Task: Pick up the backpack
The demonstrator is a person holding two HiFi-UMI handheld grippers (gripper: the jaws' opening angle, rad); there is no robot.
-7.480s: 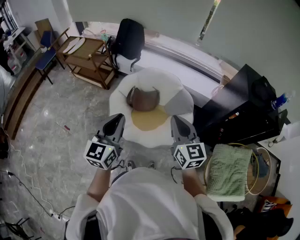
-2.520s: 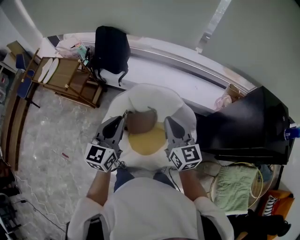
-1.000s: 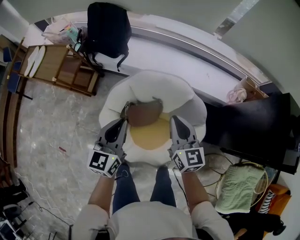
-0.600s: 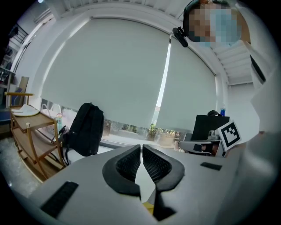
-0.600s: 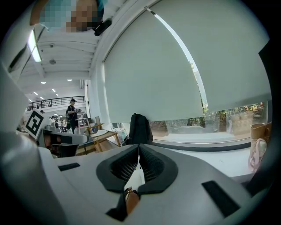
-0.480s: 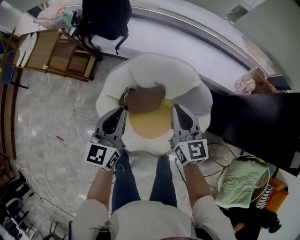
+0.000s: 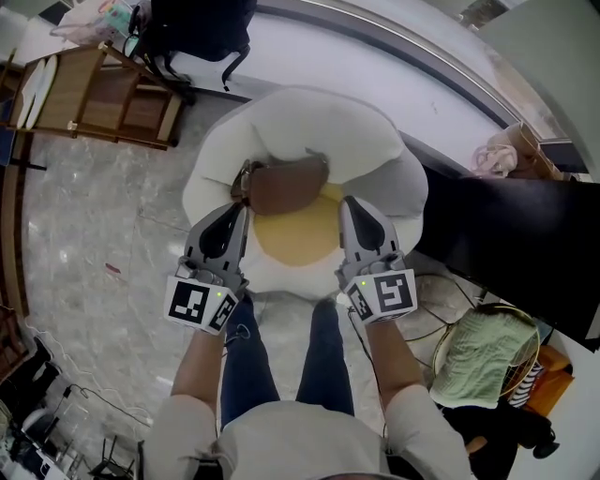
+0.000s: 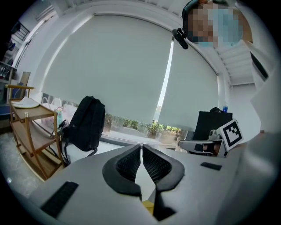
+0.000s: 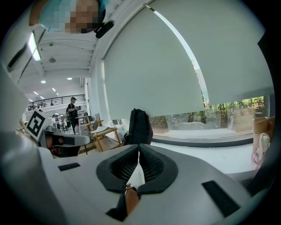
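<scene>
A small brown bag [image 7: 284,184] lies on a white beanbag seat [image 7: 314,122] with a yellow middle [image 7: 295,234]. A black backpack [image 7: 199,23] leans upright against the window ledge at the back; it also shows as the black backpack [image 8: 85,125] and as the black backpack [image 9: 139,125]. My left gripper [image 7: 238,208] is shut and empty, its tip just left of the brown bag. On the bag's right side, over the yellow patch, my right gripper [image 7: 346,202] is shut and empty. The shut left gripper [image 8: 142,147] and right gripper [image 9: 138,147] hold nothing.
A wooden shelf cart [image 7: 84,89] stands beside the black backpack at the back left. A black cabinet [image 7: 525,234] is on the right, with a round basket holding a green towel [image 7: 480,352] in front of it. Cables [image 7: 75,398] trail over the marble floor.
Both grippers have sunk together toward the beanbag and stayed shut. The brown bag and beanbag look nearer; the black backpack has slid toward the top edge of the head view.
</scene>
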